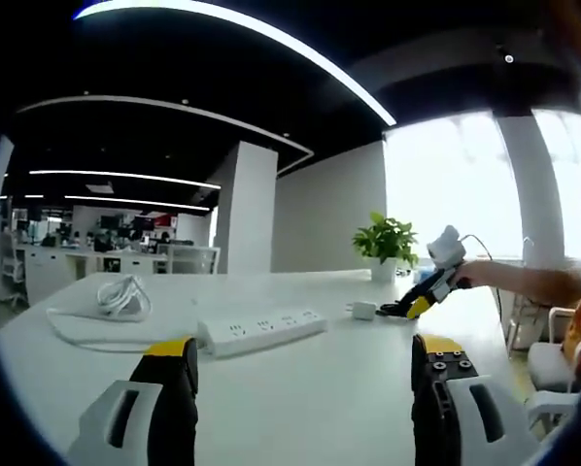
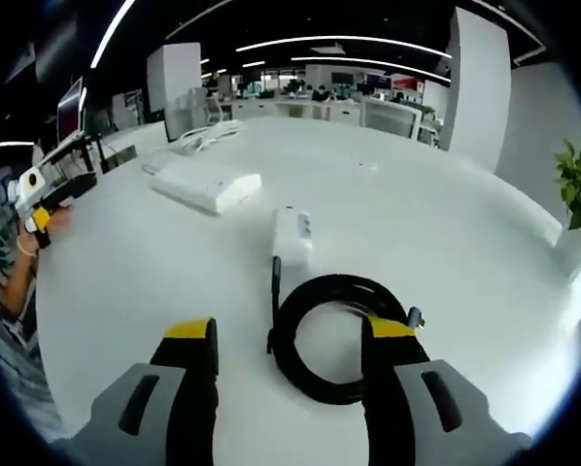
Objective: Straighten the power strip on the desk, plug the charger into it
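We hold both claws above the white desk [image 1: 310, 408] with nothing gripped, so in our judgement the task stands at its very start. In the left gripper view our left gripper [image 1: 305, 364] has its jaws spread wide, and the power strip [image 1: 261, 330] lies just beyond them, set at a slant across the desk, with its white cable [image 1: 116, 296] bundled farther off to the left. The charger [image 1: 362, 310], a small white block, sits just to the right of the strip's far end, apart from it. The right gripper [image 1: 407, 309] comes in from the right there, low over the desk near the charger. In the right gripper view its jaws are also spread, with a black coiled cord [image 2: 331, 335] lying on the desk between and just past them, the charger [image 2: 291, 233] beyond the coil and the strip [image 2: 205, 184] farther off to the left. A potted plant [image 1: 386, 245] stands at the far edge. Next, we judge, the left claw must drop onto the strip and square it, while the right closes on the charger without snagging the cord.
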{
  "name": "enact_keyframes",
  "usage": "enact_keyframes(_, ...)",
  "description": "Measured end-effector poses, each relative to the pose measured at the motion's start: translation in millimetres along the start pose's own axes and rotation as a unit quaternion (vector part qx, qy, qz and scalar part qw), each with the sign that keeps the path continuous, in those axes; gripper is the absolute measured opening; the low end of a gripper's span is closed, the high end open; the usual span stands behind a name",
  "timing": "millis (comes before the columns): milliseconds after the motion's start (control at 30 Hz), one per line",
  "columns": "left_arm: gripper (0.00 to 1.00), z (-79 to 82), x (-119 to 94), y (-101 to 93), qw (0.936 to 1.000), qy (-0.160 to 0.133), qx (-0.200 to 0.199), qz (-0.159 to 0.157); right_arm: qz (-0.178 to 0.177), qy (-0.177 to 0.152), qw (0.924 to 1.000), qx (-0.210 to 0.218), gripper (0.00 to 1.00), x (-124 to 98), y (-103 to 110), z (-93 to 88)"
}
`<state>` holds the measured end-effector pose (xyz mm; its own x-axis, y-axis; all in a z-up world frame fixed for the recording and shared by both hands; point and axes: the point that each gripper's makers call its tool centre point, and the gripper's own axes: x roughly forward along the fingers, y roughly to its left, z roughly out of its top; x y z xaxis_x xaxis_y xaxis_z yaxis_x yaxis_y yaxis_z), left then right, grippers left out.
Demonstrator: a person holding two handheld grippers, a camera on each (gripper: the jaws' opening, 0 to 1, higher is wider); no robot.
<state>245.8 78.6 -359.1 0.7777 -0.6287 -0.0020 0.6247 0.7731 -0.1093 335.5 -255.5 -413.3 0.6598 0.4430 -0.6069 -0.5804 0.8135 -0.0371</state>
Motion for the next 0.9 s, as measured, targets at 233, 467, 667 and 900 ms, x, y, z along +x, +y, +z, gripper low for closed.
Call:
enact_keyframes(233, 0.93, 2.6, -2.3, 0.4, 1.0, -0.005, 0.0, 0.0, 0.002, 0.019, 0.9996, -0.021, 0.54, 2.5, 5.6, -4.6)
enact_keyframes(467, 0.92, 1.6, -3.3, -0.3, 1.0, -0.007, -0.004, 0.0, 0.009, 0.032, 0.9989, -0.032, 0.49, 4.0, 8.1, -6.7)
enact_keyframes(667, 0.92, -1.7, -3.4, -0.2, 1.0, -0.003, -0.005, -0.001, 0.012, 0.04, 0.9985, -0.035, 0.45, 4.9, 7.8, -7.6)
enact_keyframes(900, 0.92, -1.5, -3.7, 0.8, 1.0, -0.002, -0.005, 0.0, 0.018, 0.045, 0.9984, -0.03, 0.41, 5.1, 6.4, -8.3)
